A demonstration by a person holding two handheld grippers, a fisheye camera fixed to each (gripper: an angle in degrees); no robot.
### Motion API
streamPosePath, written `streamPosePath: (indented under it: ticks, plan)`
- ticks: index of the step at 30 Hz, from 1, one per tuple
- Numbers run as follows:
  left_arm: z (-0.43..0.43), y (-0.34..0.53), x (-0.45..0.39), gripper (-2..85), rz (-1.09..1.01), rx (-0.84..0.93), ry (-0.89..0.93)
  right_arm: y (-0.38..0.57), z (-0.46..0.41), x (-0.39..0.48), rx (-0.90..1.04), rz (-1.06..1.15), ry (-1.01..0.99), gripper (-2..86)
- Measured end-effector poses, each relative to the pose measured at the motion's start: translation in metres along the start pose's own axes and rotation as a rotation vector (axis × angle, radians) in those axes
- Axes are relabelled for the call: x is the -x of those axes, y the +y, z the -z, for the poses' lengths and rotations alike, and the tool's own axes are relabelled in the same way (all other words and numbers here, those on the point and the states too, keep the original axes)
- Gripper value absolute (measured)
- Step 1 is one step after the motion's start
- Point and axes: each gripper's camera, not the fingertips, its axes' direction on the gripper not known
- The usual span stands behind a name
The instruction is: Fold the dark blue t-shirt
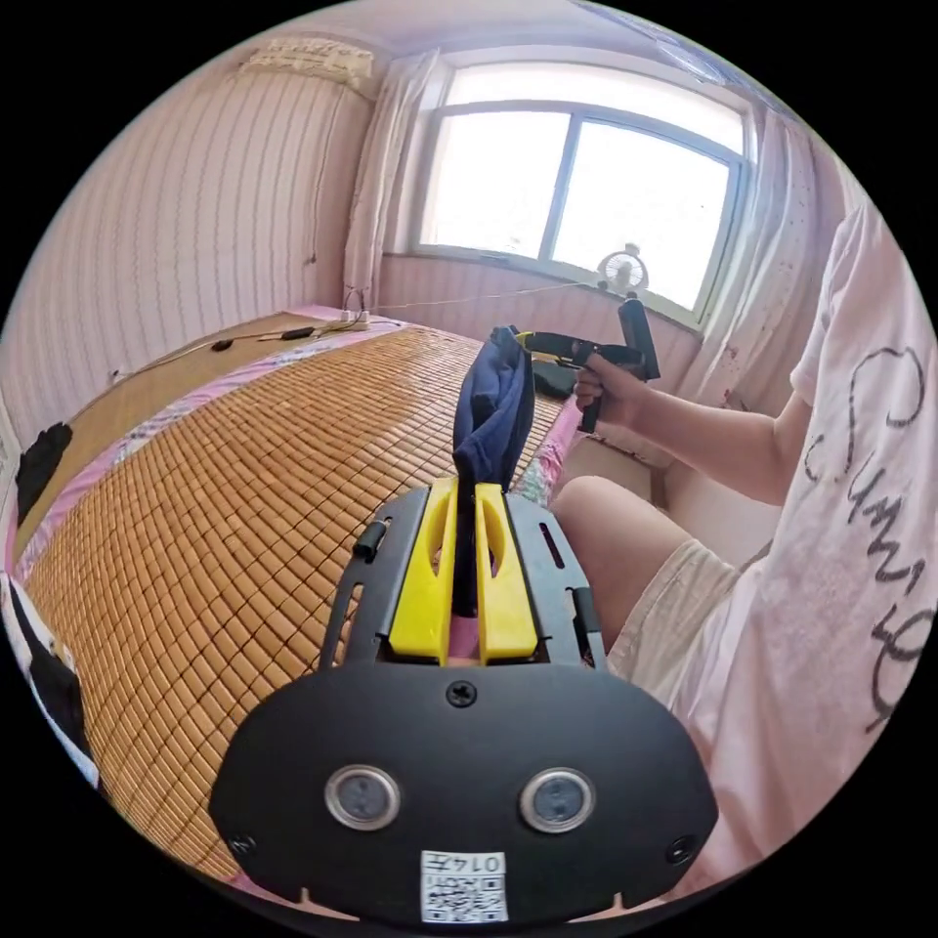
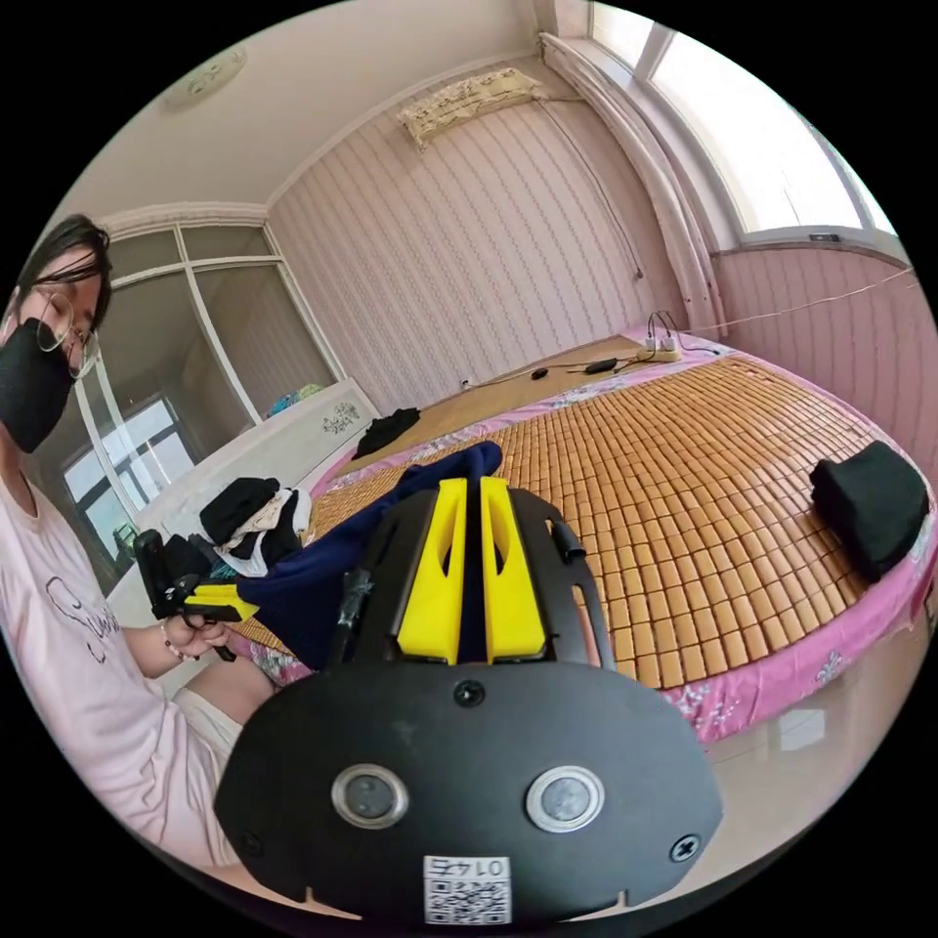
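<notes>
Left gripper [image 1: 467,508] and right gripper [image 2: 470,508] each have fingers pinching the dark blue t-shirt [image 1: 495,410], held stretched above the bamboo mat [image 1: 244,508].

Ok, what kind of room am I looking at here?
Most likely a bedroom in a home: a wide bed with a woven bamboo mat over pink bedding, a curtained window, and a wall-mounted air conditioner on striped pink wallpaper.

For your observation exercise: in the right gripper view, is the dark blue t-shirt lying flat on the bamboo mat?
No: the dark blue t-shirt hangs bunched between the right gripper and left gripper, lifted above the bamboo mat.
</notes>
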Motion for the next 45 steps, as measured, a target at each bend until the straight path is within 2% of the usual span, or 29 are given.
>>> streamPosePath:
  ticks: [6, 10, 13, 16, 17, 19, 21, 23, 27, 32, 36, 40, 44, 45]
  plan:
    - [-0.075, -0.074, -0.030, 2.2, -0.218, -0.040, 0.237, -0.014, 0.119, -0.035, -0.154, -0.026, 0.267, 1.9]
    - [-0.154, -0.144, -0.045, 2.1, -0.220, -0.109, 0.374, -0.063, 0.168, -0.080, -0.083, -0.006, 0.498, 2.3]
    - [-0.228, -0.196, -0.057, 3.0, -0.143, -0.116, 0.360, -0.120, 0.158, -0.148, 0.074, -0.060, 0.624, 3.2]
    - [-0.321, -0.233, -0.038, 5.8, 0.120, 0.063, 0.336, -0.160, 0.122, -0.227, 0.134, -0.222, 0.662, 5.9]
    - [-0.345, -0.239, -0.028, 7.4, 0.163, 0.141, 0.306, -0.162, 0.103, -0.250, 0.189, -0.301, 0.739, 6.8]
    - [-0.355, -0.235, -0.016, 8.0, 0.160, 0.191, 0.258, -0.155, 0.077, -0.267, 0.314, -0.365, 0.867, 7.3]
    - [-0.345, -0.221, -0.006, 8.3, 0.119, 0.199, 0.226, -0.138, 0.065, -0.261, 0.345, -0.357, 0.898, 7.4]
    - [-0.313, -0.187, 0.005, 8.6, 0.052, 0.210, 0.187, -0.102, 0.066, -0.223, 0.285, -0.240, 0.827, 7.2]
    - [-0.239, -0.110, 0.021, 8.0, 0.048, 0.230, 0.140, -0.027, 0.073, -0.137, 0.250, -0.139, 0.742, 7.1]
    - [-0.109, 0.007, 0.032, 7.7, 0.226, 0.300, -0.026, 0.052, 0.057, 0.006, 0.419, -0.038, 0.651, 9.2]
    - [-0.021, 0.061, 0.041, 7.9, 0.347, 0.256, -0.119, 0.052, 0.029, 0.099, 0.434, 0.078, 0.572, 9.5]
    - [0.090, 0.129, 0.055, 6.1, 0.490, 0.114, -0.249, 0.026, -0.058, 0.217, 0.476, 0.376, 0.359, 12.2]
    - [0.185, 0.225, 0.059, 6.2, 0.724, -0.022, -0.397, -0.007, -0.166, 0.377, 0.466, 0.595, -0.056, 13.5]
    - [0.199, 0.240, 0.059, 6.2, 0.765, -0.045, -0.422, -0.008, -0.180, 0.403, 0.463, 0.638, -0.109, 13.6]
